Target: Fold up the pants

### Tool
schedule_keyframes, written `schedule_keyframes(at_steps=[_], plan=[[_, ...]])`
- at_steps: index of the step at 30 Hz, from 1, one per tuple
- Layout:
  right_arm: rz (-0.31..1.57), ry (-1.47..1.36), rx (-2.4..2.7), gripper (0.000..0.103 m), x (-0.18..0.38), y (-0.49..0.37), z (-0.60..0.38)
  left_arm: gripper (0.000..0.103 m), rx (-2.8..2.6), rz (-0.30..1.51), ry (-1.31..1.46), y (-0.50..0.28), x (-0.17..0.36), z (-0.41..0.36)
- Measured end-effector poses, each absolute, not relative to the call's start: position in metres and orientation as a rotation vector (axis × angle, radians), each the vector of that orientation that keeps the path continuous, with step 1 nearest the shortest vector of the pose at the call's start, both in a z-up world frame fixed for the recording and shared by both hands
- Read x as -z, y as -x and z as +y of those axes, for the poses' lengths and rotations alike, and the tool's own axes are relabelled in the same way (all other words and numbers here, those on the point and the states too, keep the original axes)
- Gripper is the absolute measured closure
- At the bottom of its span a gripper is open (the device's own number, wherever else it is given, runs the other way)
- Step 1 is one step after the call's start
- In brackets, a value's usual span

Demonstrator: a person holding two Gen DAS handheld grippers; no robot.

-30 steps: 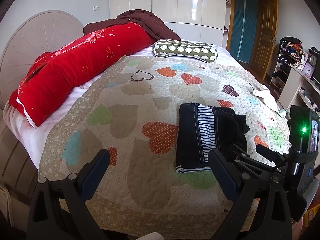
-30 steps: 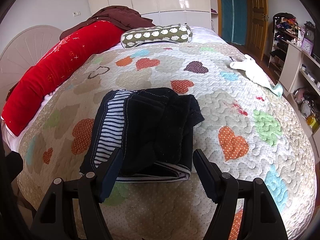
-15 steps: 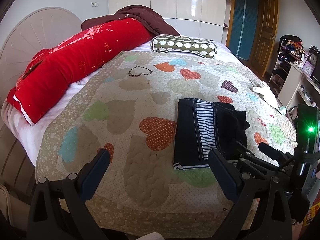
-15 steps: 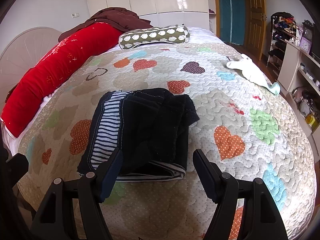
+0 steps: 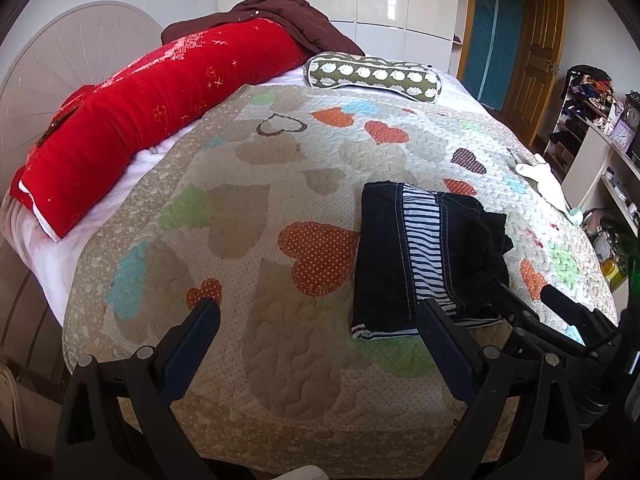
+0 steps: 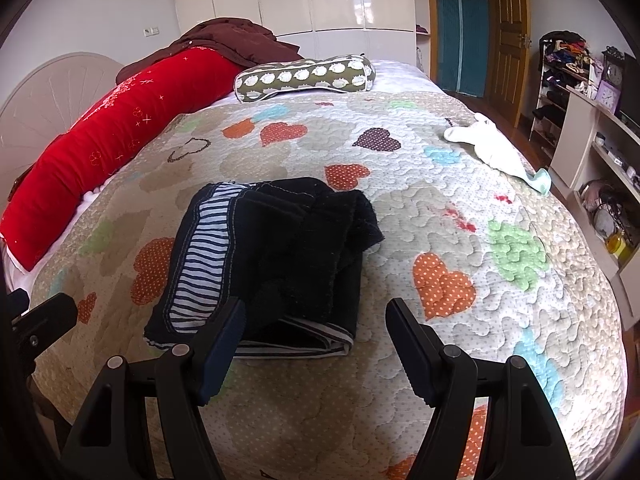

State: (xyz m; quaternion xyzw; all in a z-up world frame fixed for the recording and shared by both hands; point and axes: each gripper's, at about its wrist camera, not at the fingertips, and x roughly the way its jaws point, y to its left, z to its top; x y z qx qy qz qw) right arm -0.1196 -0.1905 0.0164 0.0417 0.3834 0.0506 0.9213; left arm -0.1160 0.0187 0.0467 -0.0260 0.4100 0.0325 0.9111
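Observation:
Dark pants with a blue-and-white striped lining lie in a folded bundle on the heart-patterned quilt. In the right wrist view the pants lie just beyond the fingertips, centre left. My left gripper is open and empty, above the quilt to the left of the pants. My right gripper is open and empty, at the near edge of the pants, apart from them. The right gripper's body shows at the lower right of the left wrist view.
A long red bolster and a dark red garment lie along the headboard side. A green patterned pillow lies at the far end. A white cloth lies near the quilt's right edge. Shelves stand at the right.
Both grippers have drawn back and up a little from the bed, so the pants sit slightly farther off. The pants have not moved. Both grippers stay open.

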Motion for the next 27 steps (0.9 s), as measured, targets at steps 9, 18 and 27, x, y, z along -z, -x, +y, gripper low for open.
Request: schedule_keyframes(at_steps=[9, 18, 27], plan=[[0.800, -0.131, -0.075, 0.026, -0.013, 0.113, -0.211, 0.005, -0.023, 0.877, 0.062, 0.085, -0.037, 0.020], [0.889, -0.457, -0.223, 0.020, 0.005, 0.068, -0.266, 0.005, 0.132, 0.946, 0.117, 0.005, -0.023, 0.005], [0.925, -0.628, -0.389, 0.018, 0.032, 0.018, -0.263, 0.005, 0.238, 1.126, 0.268, -0.022, 0.033, -0.001]])
